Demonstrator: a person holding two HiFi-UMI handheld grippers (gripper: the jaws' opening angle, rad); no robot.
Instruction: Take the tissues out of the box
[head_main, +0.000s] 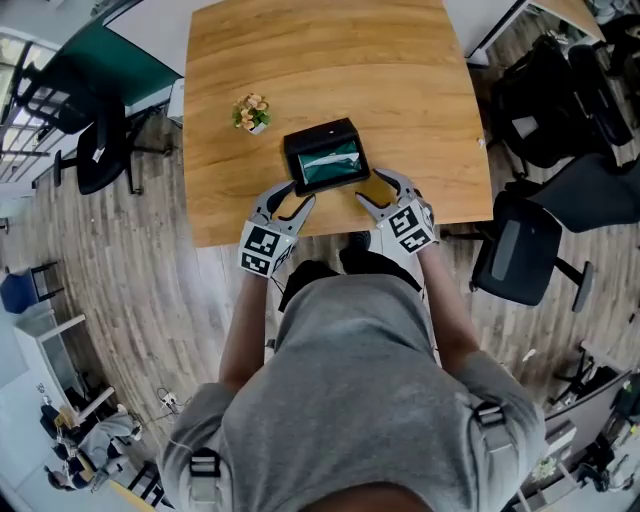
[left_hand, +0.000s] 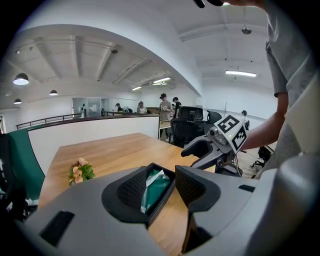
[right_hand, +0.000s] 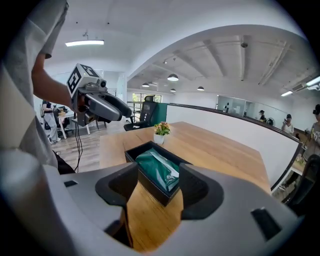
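A black open box (head_main: 292, 150) stands near the wooden table's front edge with a green tissue pack (head_main: 330, 163) lying in it. My left gripper (head_main: 289, 201) hovers open just short of the box's near-left corner. My right gripper (head_main: 379, 192) is open by the near-right corner. In the left gripper view the tissue pack (left_hand: 156, 189) and the box (left_hand: 166, 195) show beyond the open left gripper (left_hand: 162, 192), apart from the pads. In the right gripper view the box (right_hand: 149, 184) and the tissue pack (right_hand: 159, 168) lie ahead of the open right gripper (right_hand: 152, 189), untouched.
A small potted flower (head_main: 252, 113) stands on the table (head_main: 400, 80) to the left of and behind the box. A black office chair (head_main: 525, 245) is right of the person and another chair (head_main: 100, 150) is left of the table. People stand far off in the office (left_hand: 164, 107).
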